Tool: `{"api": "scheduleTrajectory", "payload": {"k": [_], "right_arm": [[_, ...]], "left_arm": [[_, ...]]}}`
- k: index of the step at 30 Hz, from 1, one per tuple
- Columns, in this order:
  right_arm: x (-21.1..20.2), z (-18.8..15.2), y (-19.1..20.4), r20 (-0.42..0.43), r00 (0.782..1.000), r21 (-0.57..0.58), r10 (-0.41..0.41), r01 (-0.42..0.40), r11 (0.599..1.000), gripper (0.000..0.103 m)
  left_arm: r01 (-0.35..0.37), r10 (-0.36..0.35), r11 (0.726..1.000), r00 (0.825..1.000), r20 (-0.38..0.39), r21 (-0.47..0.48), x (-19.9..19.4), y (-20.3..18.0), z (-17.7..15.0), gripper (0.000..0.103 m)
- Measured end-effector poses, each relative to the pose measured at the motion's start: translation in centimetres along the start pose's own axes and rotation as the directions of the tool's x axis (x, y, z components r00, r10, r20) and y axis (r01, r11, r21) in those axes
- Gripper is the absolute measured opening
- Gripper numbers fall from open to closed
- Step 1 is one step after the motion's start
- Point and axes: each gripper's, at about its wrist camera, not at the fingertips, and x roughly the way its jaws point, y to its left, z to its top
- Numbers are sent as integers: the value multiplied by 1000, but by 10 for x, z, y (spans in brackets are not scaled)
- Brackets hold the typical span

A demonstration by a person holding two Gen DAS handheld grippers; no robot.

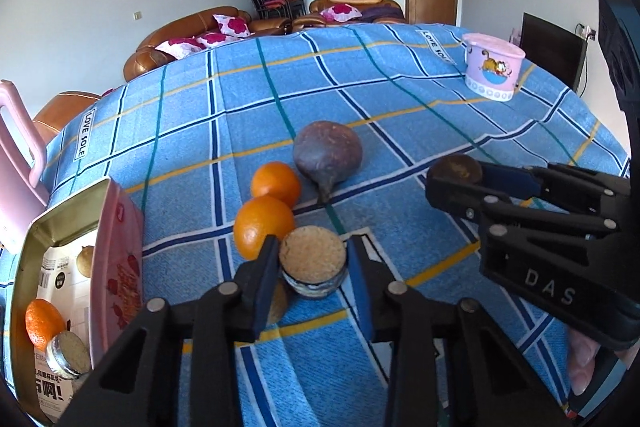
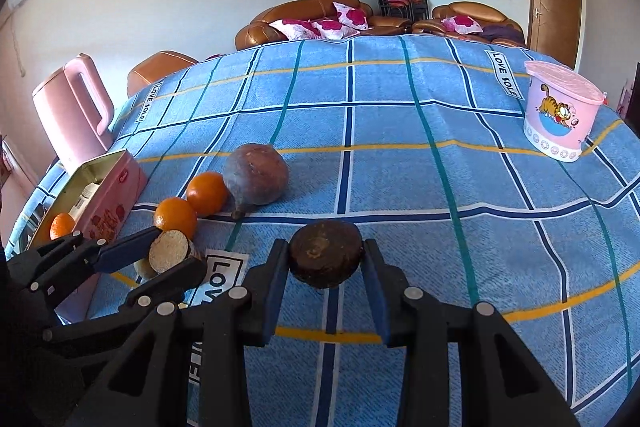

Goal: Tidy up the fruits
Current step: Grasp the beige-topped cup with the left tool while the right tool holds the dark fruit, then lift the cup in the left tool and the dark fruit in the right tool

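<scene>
Blue plaid cloth [image 1: 400,107] is covering the table, with brown sofas [image 2: 304,15] showing behind it at the top of both views. At lower centre of the left wrist view, the left gripper [image 1: 312,263] is pinching a round cork-topped jar [image 1: 313,259] between its fingers, probably to carry it toward the pink tin [image 1: 116,267] lying open at the lower left, where one orange [image 1: 42,323] and a similar jar [image 1: 68,355] are already sitting. At lower centre of the right wrist view, the right gripper [image 2: 326,261] is clamping a dark brown fruit [image 2: 326,253]. Two oranges [image 1: 264,227] and a large purple fruit [image 1: 328,155] are waiting on the cloth near the tin, seemingly next in line.
</scene>
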Motion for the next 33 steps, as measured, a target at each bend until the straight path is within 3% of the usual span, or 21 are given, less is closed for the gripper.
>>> {"api": "scheduleTrajectory", "payload": {"k": [33], "right_arm": [[-34,-4,7,172,981,-46,85,-78,996,39]], "left_arm": [[1,18,996,977,211,-90,-39,19,-6,36]]}}
